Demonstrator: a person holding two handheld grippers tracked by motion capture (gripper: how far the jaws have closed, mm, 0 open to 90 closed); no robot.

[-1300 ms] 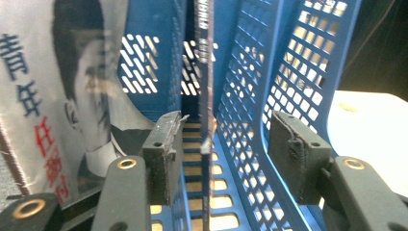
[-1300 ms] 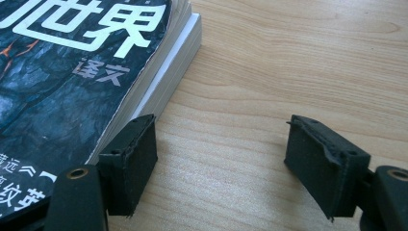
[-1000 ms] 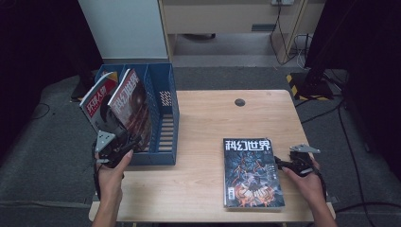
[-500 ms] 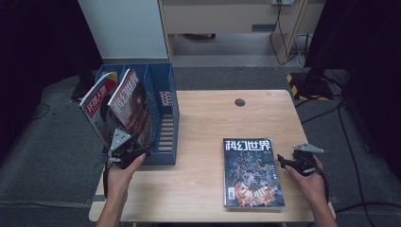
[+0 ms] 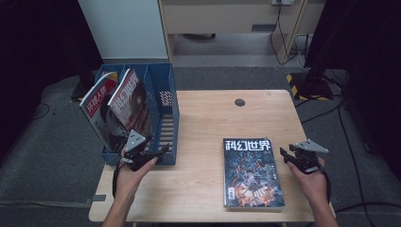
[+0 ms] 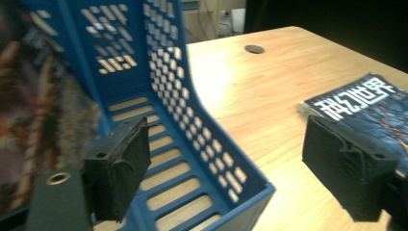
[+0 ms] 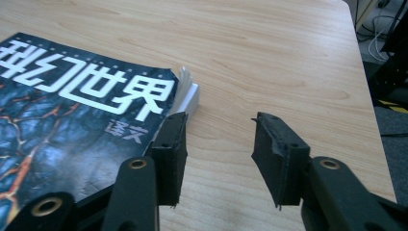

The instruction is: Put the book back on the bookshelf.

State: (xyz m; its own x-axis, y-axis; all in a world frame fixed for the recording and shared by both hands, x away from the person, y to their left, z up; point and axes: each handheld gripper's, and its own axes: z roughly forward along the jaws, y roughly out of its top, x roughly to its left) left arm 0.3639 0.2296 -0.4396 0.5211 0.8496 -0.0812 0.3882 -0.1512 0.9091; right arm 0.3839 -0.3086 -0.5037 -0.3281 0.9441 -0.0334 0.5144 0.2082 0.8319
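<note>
A dark magazine [image 5: 253, 172] with white Chinese title letters lies flat on the wooden table [image 5: 208, 118]. My right gripper [image 5: 285, 156] hovers at its right edge. In the right gripper view, the right gripper [image 7: 219, 130] has bare table between its jaws, and the left jaw sits by the magazine's [image 7: 72, 110] fanned corner. Those jaws have just been closing, with nothing between them. My left gripper [image 5: 160, 152] is at the front right corner of the blue file rack [image 5: 165, 94]. The left gripper [image 6: 226, 139] has just been opening and straddles the rack wall [image 6: 192, 110] without pressing it.
Two magazines [image 5: 101, 109] [image 5: 132, 101] lean in the rack's left compartments; its right compartment holds nothing. A round cable hole [image 5: 239, 102] sits in the table's far middle. A white cabinet and cables stand on the floor beyond the table.
My left hand has slid right along the rack's front to its right corner, and its jaws have spread. My right gripper has lifted slightly and backed off the magazine's edge.
</note>
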